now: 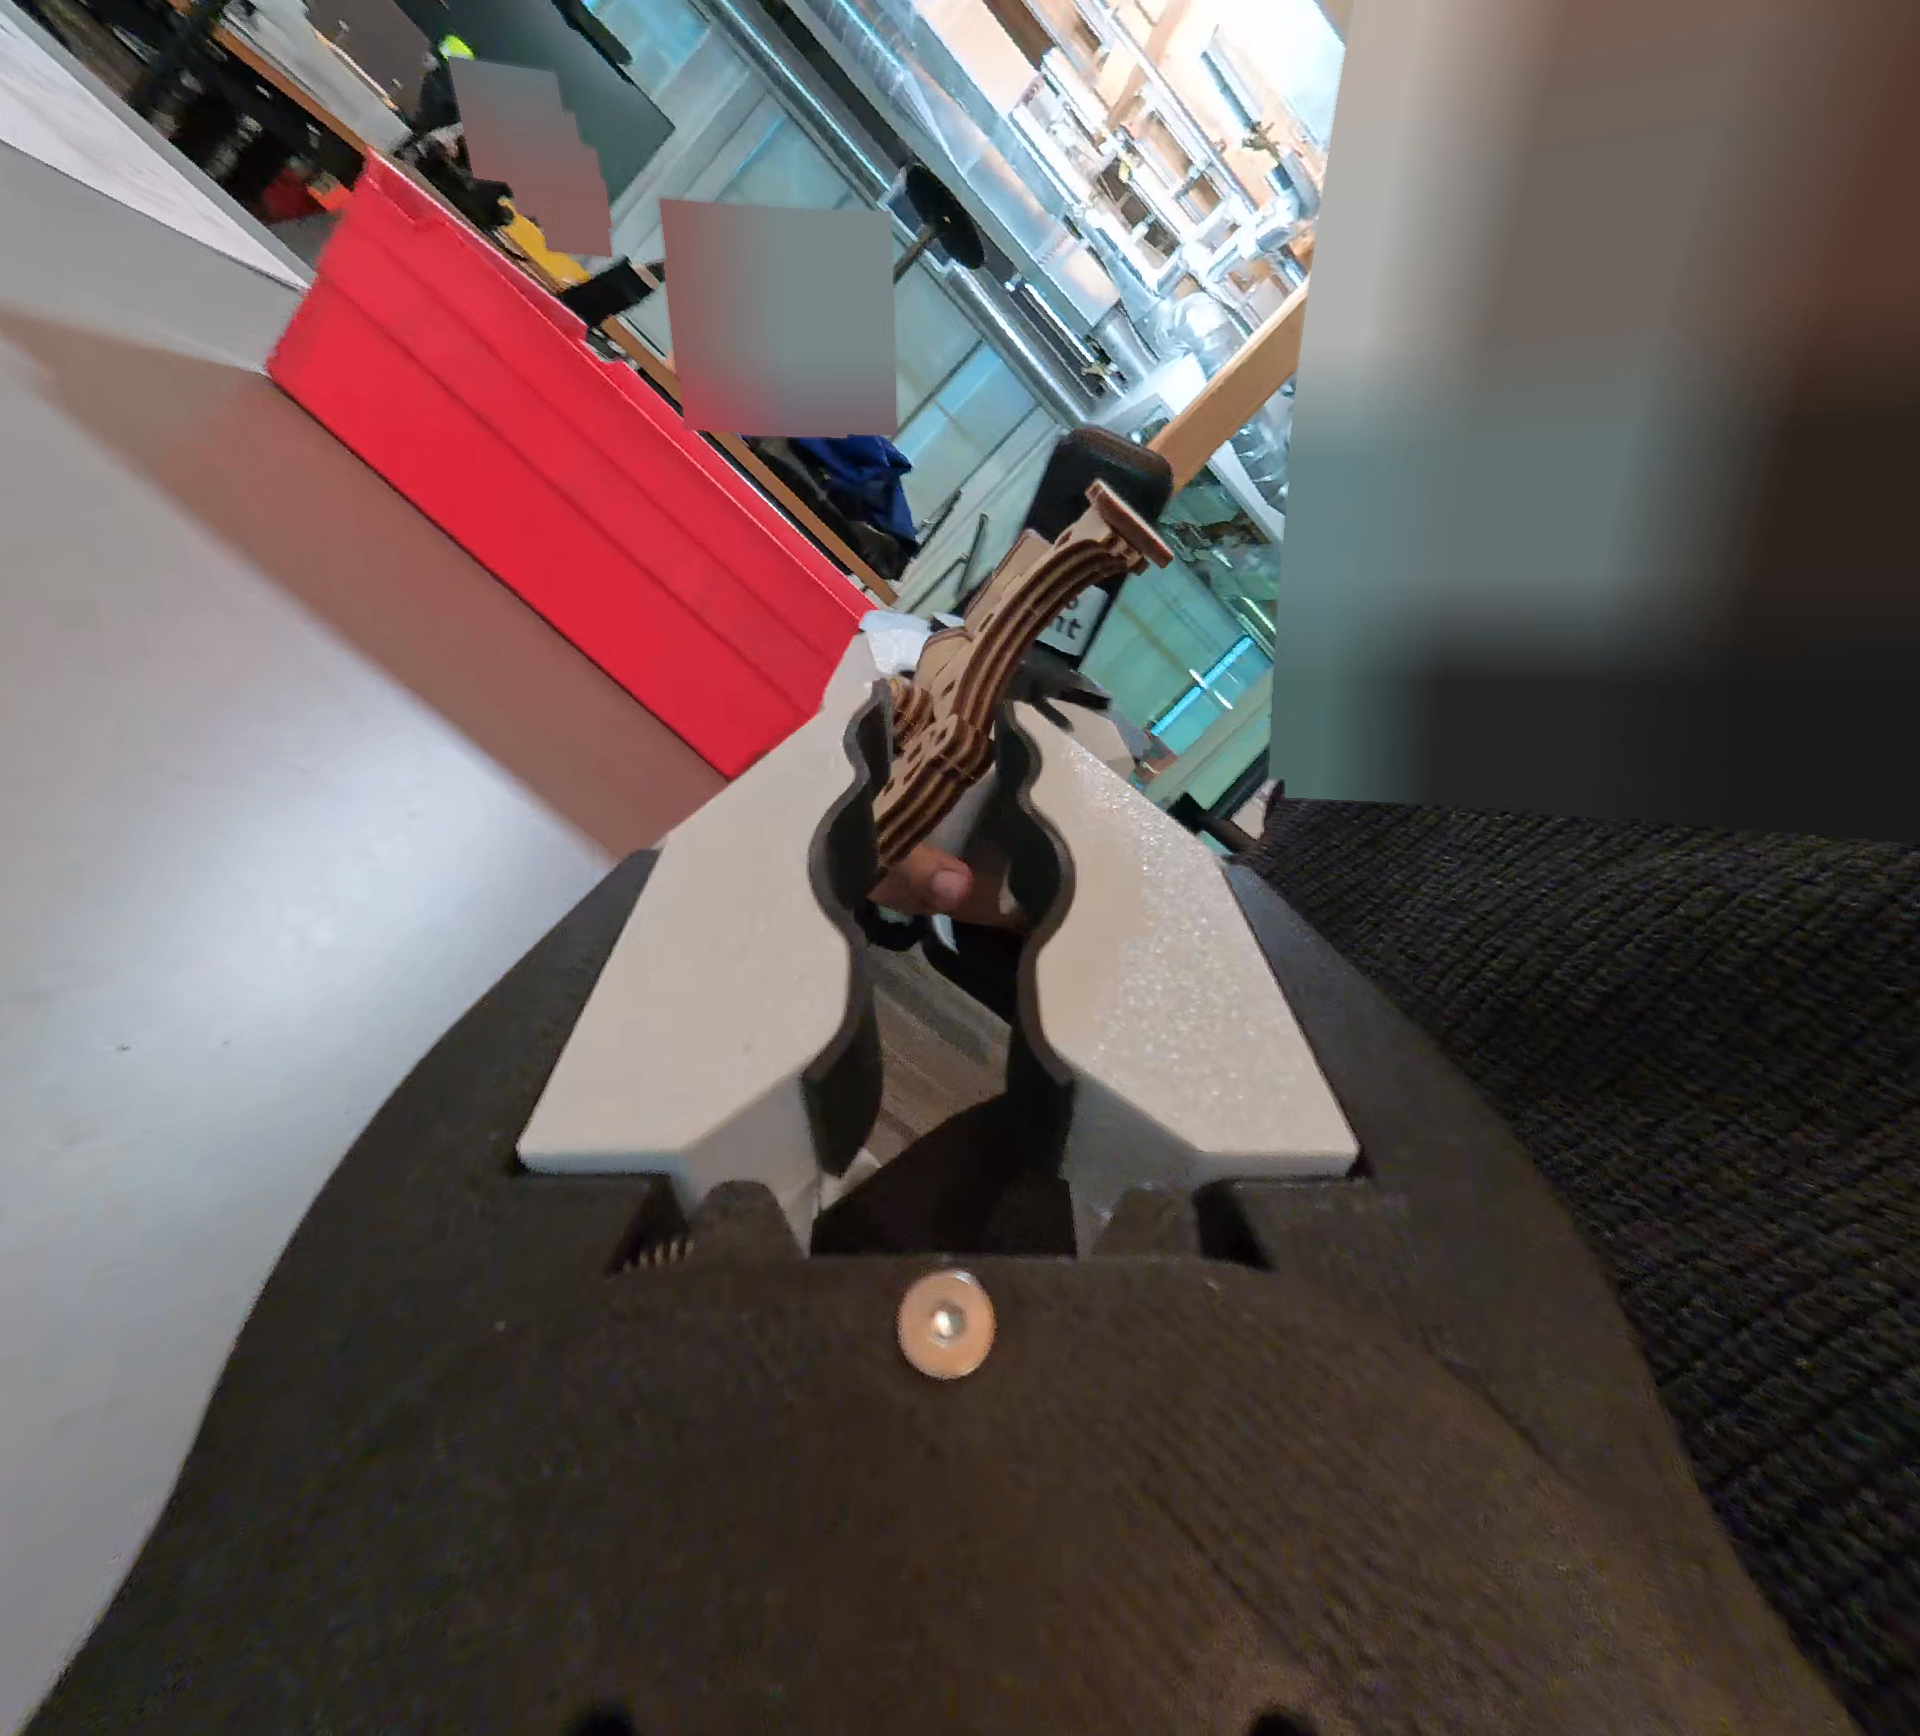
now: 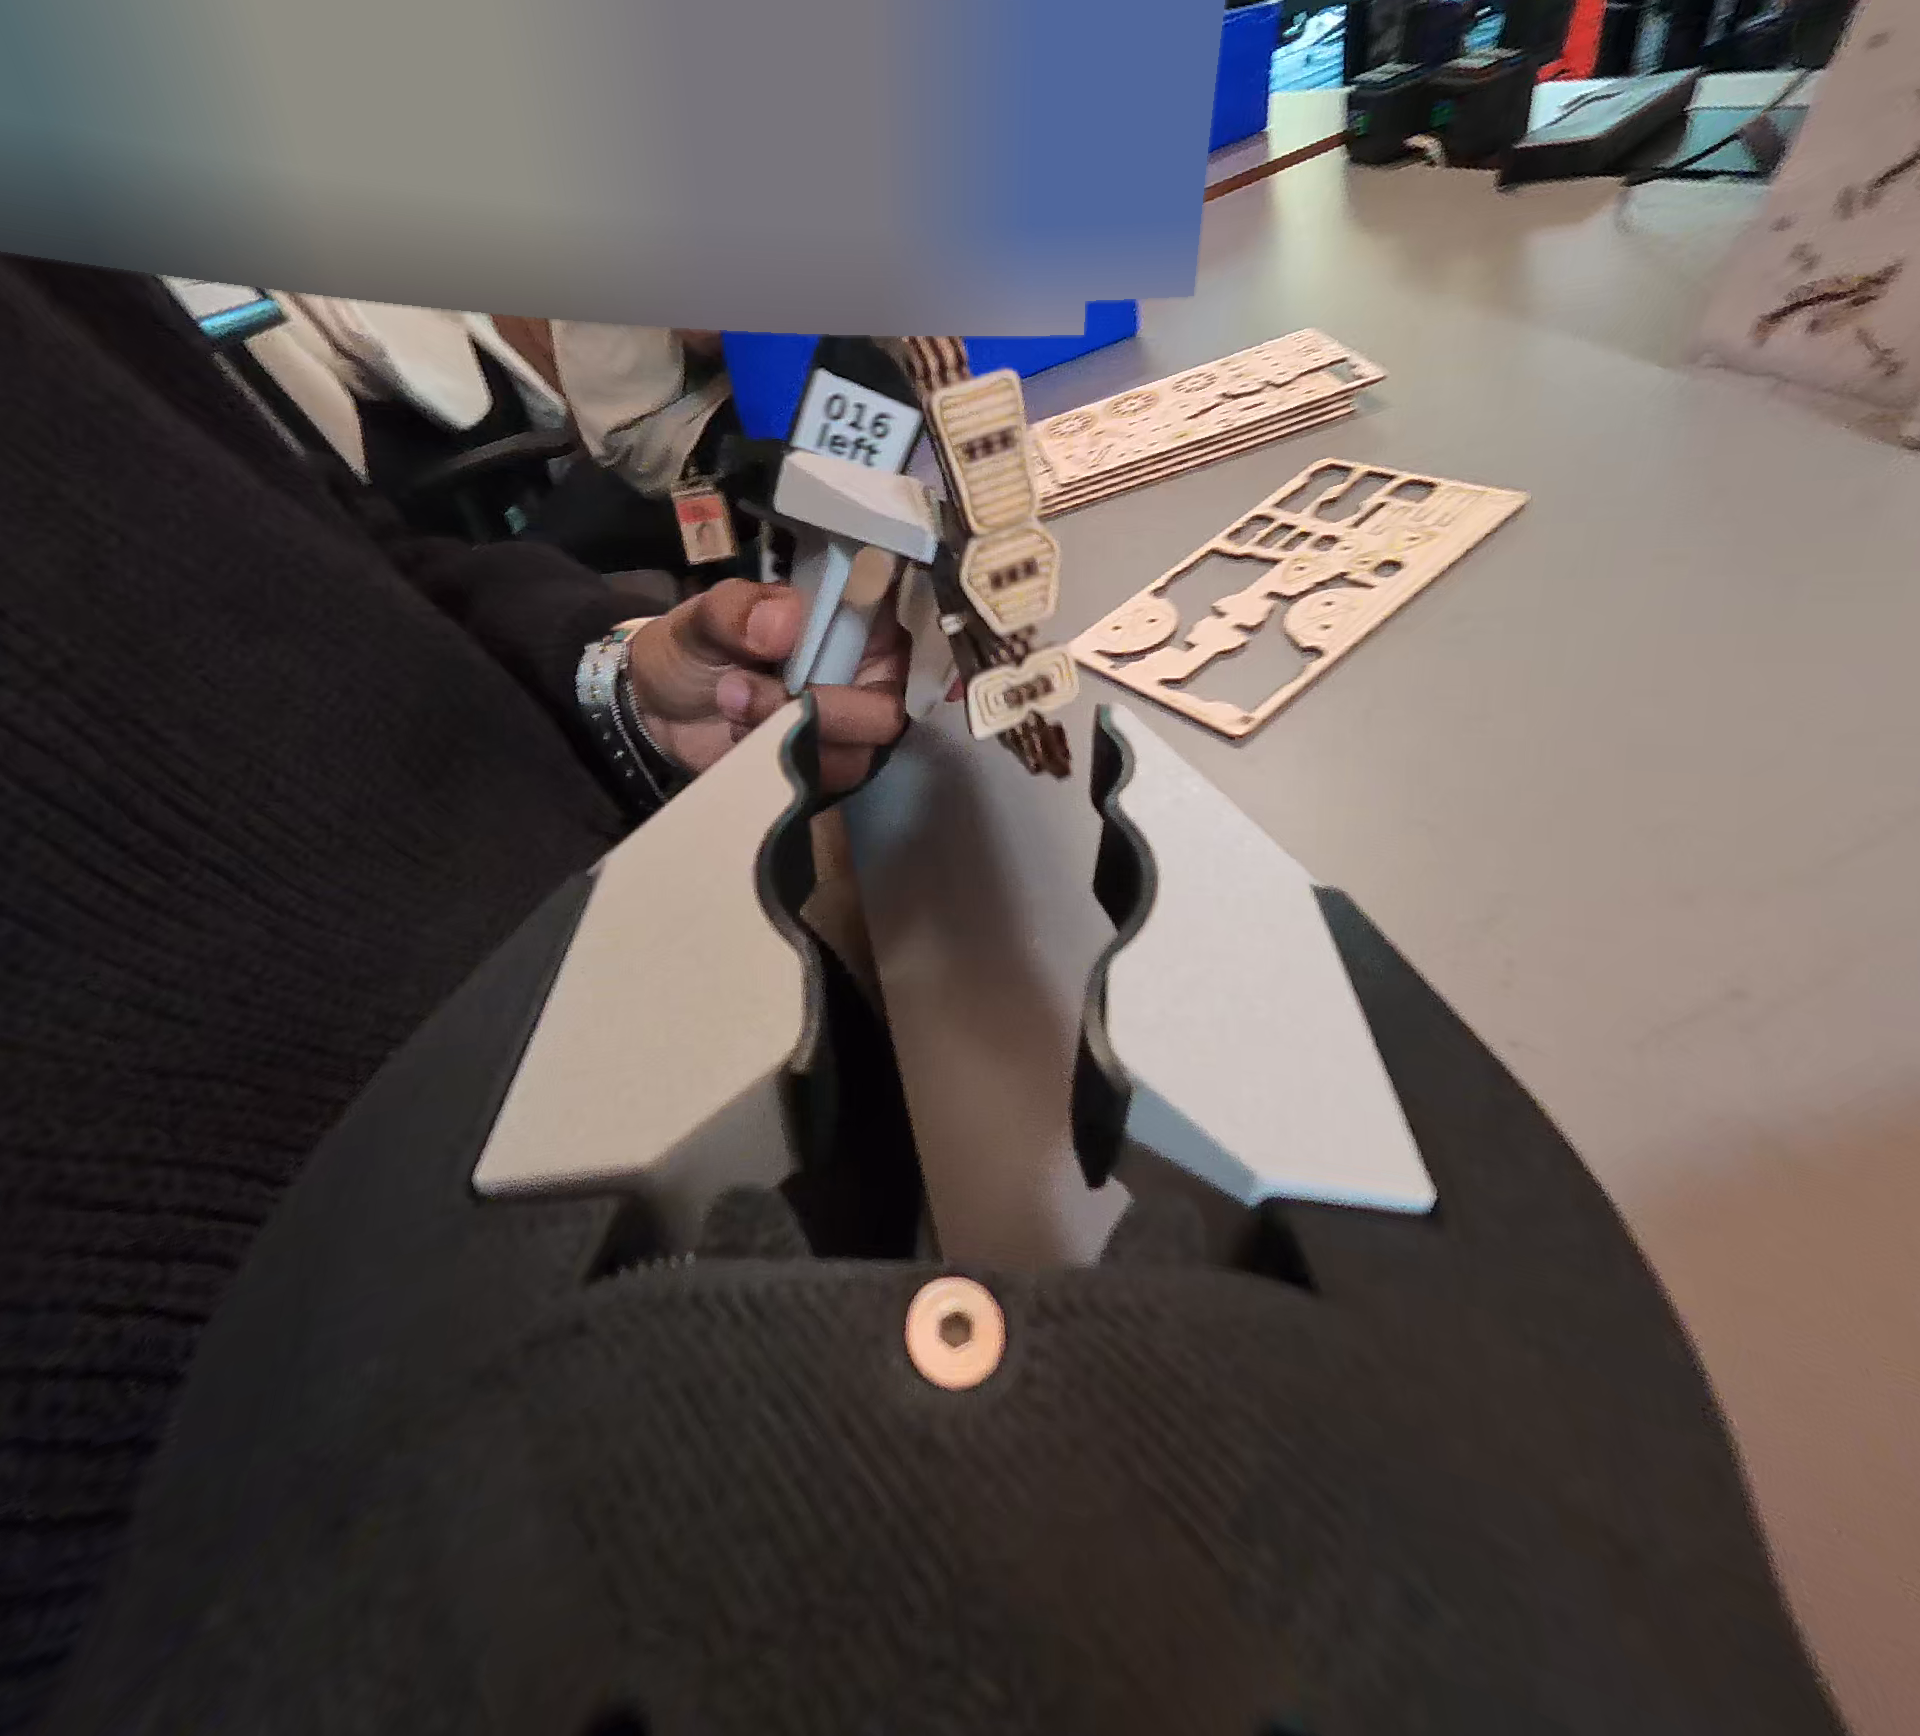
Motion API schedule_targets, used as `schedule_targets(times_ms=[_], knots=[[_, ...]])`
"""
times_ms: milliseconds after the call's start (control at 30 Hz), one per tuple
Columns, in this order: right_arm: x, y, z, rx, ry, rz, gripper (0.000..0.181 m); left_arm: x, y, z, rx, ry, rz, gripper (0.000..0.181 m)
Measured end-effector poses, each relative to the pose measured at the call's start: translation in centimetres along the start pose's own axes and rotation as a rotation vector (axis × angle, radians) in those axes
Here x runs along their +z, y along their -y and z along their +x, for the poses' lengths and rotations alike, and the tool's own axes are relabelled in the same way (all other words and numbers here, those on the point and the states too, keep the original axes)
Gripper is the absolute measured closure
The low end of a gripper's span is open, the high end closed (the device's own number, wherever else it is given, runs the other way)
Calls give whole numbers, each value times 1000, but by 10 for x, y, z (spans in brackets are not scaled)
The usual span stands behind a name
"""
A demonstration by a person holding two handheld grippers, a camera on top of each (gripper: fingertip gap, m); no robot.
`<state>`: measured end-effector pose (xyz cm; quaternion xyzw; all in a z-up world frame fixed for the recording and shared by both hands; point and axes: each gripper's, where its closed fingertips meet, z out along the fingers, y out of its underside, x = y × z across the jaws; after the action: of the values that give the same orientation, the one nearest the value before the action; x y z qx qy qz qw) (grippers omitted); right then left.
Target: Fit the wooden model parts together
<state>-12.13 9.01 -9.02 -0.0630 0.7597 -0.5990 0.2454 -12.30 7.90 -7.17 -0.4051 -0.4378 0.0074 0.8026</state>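
Pale laser-cut plywood with dark scorched edges in the layered wooden model (image 1: pixel 961 710), clamped between grainy matt grey plastic fingers (image 1: pixel 1132 907) with wavy black rubbery pads. Ribbed matt black printed plastic and a shiny metal screw (image 2: pixel 954 1332) on the right gripper (image 2: pixel 951 730). Flat raw-wood part sheets (image 2: pixel 1299 590) on a smooth matt grey table (image 2: pixel 1621 834). Glossy red plastic bin (image 1: pixel 540 460); coarse dark knit sleeve (image 2: pixel 208 751).

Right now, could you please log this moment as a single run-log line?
left gripper: shut on wooden model assembly | right gripper: open, empty, near assembly | punched wooden part sheet and sheet stack: flat on grey table
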Motion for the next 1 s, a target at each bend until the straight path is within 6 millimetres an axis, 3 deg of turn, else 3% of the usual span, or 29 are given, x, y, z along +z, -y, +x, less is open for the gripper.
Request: schedule_targets(times_ms=[233,500,833,1000], knots=[[-9,13,-3,74,74,89,141,8,-11,11,-57,-80,-35,164],[-6,9,-10,-60,48,46,158,10,-12,15,-69,-109,-30,164],[-10,20,-26,-222,65,109,158,12,-11,35,114,-133,-95,163],[-11,24,-31,-225,98,156,159,10,-13,39,85,-174,-112,163]])
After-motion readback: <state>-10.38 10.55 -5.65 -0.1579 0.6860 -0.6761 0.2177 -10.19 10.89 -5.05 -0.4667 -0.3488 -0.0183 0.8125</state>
